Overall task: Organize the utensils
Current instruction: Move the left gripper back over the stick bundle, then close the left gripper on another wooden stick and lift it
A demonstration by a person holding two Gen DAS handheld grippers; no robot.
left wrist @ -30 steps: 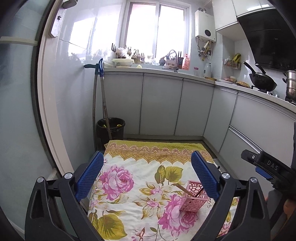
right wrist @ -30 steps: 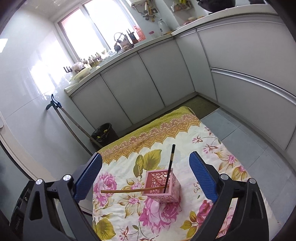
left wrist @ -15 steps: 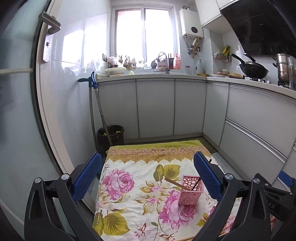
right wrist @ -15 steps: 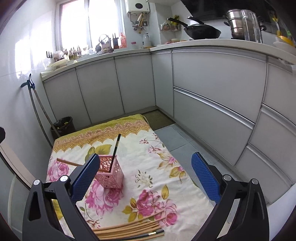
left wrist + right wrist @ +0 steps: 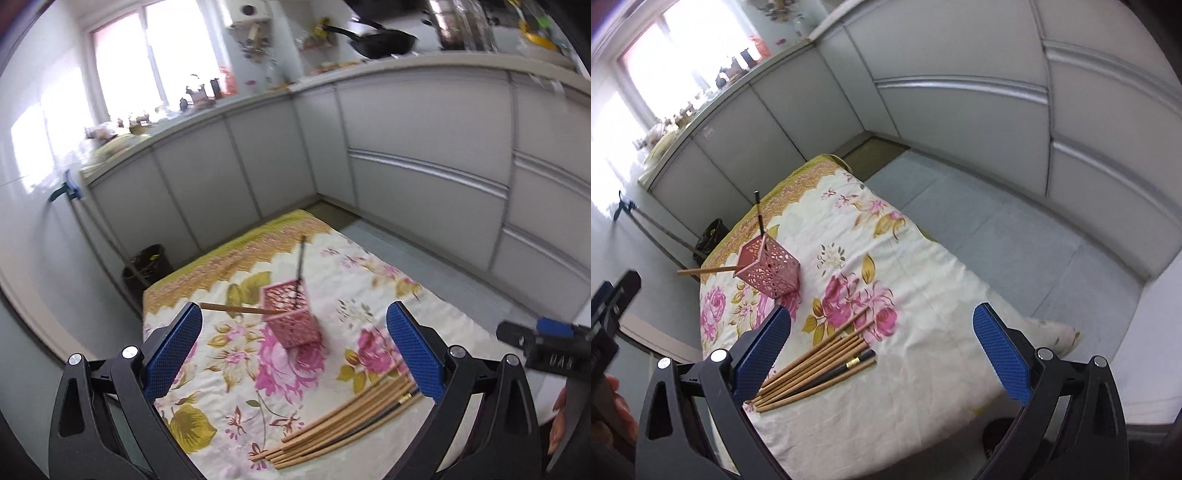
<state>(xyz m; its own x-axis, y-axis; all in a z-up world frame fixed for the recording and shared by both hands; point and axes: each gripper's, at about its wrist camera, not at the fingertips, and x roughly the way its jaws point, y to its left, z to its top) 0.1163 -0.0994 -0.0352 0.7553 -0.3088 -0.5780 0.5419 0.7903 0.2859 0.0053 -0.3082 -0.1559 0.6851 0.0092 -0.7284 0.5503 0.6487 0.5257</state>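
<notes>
A pink perforated holder (image 5: 293, 318) (image 5: 768, 270) stands on a floral cloth (image 5: 229, 373) (image 5: 923, 302). A black chopstick (image 5: 301, 258) (image 5: 759, 214) stands in it, and a wooden chopstick (image 5: 236, 308) (image 5: 709, 270) leans out to the left. A bundle of several wooden chopsticks with one black one (image 5: 343, 424) (image 5: 816, 367) lies on the near part of the cloth. My left gripper (image 5: 295, 363) is open and empty above the cloth, behind the bundle. My right gripper (image 5: 882, 360) is open and empty, just right of the bundle.
Grey kitchen cabinets (image 5: 424, 155) (image 5: 960, 92) run along the back and right. A black bin (image 5: 147, 262) (image 5: 711, 236) and a mop handle (image 5: 650, 221) stand at the far left wall. Grey tiled floor (image 5: 997, 240) lies to the right of the cloth.
Both grippers have tilted down and swung towards the near end of the cloth. The chopstick bundle has come into the left wrist view and sits closer in the right one. Both stay open.
</notes>
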